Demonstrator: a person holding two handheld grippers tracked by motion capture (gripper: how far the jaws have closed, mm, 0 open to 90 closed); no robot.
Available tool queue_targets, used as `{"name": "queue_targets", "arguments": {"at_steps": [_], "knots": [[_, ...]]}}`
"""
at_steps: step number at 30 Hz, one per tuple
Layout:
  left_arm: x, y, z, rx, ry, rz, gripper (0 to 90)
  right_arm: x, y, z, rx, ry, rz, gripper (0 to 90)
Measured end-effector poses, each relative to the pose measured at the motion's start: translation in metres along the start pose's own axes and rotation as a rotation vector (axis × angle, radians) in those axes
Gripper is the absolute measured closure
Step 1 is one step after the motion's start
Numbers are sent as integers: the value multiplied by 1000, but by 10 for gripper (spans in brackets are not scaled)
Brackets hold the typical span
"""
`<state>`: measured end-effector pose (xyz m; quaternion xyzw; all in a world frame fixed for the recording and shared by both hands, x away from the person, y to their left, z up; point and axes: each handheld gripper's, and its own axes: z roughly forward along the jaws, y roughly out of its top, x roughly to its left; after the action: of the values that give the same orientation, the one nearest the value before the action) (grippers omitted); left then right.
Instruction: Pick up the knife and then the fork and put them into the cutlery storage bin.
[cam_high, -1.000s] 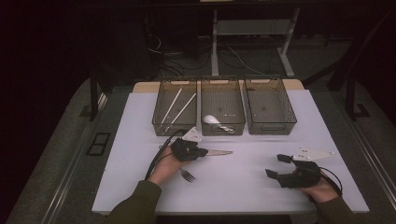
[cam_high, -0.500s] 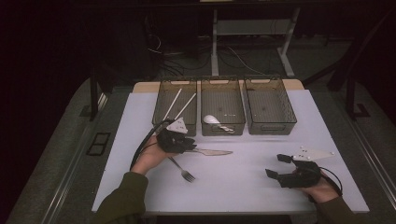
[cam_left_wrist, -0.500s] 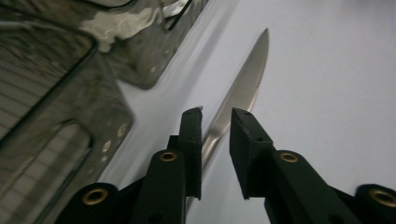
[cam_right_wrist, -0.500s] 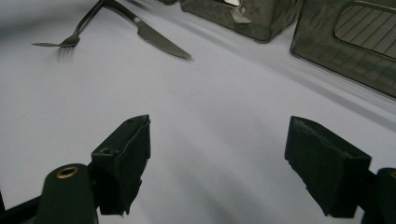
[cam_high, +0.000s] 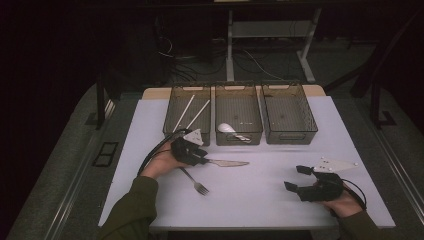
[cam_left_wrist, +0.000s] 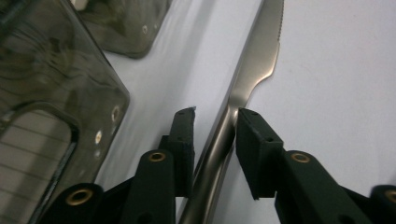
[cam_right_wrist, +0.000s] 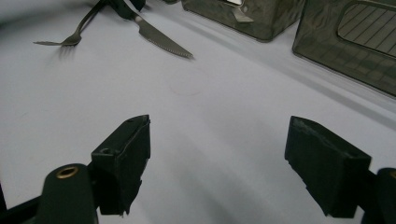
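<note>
1. Dark room all round, cables and frame legs behind; the lit white worktop (cam_high: 260, 195) carries everything, and the middle bin serves as the landmark below.
2. Three smoky, see-through bins stand in a row at the far edge. The middle bin (cam_high: 238, 116) holds a spoon (cam_high: 231, 130) near its front wall. The bin to its left (cam_high: 186, 112) holds two pale sticks (cam_high: 192, 114), probably chopsticks, lying aslant. The bin to its right (cam_high: 288, 111) looks bare apart from a speck or two.
3. Right tool (cam_high: 297, 178), well to the right of and nearer than the middle bin, rests low over bare worktop with its jaws spread wide and nothing between them.
4. Left tool (cam_left_wrist: 215, 122), just in front of the left bin, straddles the knife; its jaws have just been opening. In the left gripper view one pad seems to brush the handle while a gap shows on the other side, so I read it as loose, not clenched.
5. Knife (cam_high: 228, 162) lies flat just in front of the middle bin, blade pointing right. Stiff, thin, polished metal: light but slippery, and hard to lift off a flat surface. The thicker handle is the sensible place to pinch, across its narrow sides, clear of the serrated edge.
6. Fork (cam_high: 194, 181), nearer than the knife and left of the middle bin, lies untouched.
</note>
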<state>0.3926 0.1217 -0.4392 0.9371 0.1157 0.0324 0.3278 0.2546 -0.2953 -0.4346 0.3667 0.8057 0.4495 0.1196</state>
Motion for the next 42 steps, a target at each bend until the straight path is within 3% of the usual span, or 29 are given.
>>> {"name": "queue_targets", "arguments": {"at_steps": [4,8,17,21,26,28,36,42], "knots": [[0,0,1,-12,-15,0,713,0,0,0,1,0,0,223],[-6,3,3,0,7,23,732,0,0,0,0,-1,-1,224],[-14,12,10,1,10,51,780,0,0,0,0,-1,-3,224],[-15,11,10,-7,22,19,769,0,0,-1,-4,-2,-3,224],[-18,9,8,-1,39,26,760,0,0,-2,-6,-3,-2,224],[-17,6,8,-28,29,-10,761,0,0,-2,-7,-1,-2,224],[-14,2,8,-50,9,8,786,1,0,0,-2,0,-6,224],[-19,6,8,-28,37,45,788,1,0,-1,-3,1,-3,224]]}}
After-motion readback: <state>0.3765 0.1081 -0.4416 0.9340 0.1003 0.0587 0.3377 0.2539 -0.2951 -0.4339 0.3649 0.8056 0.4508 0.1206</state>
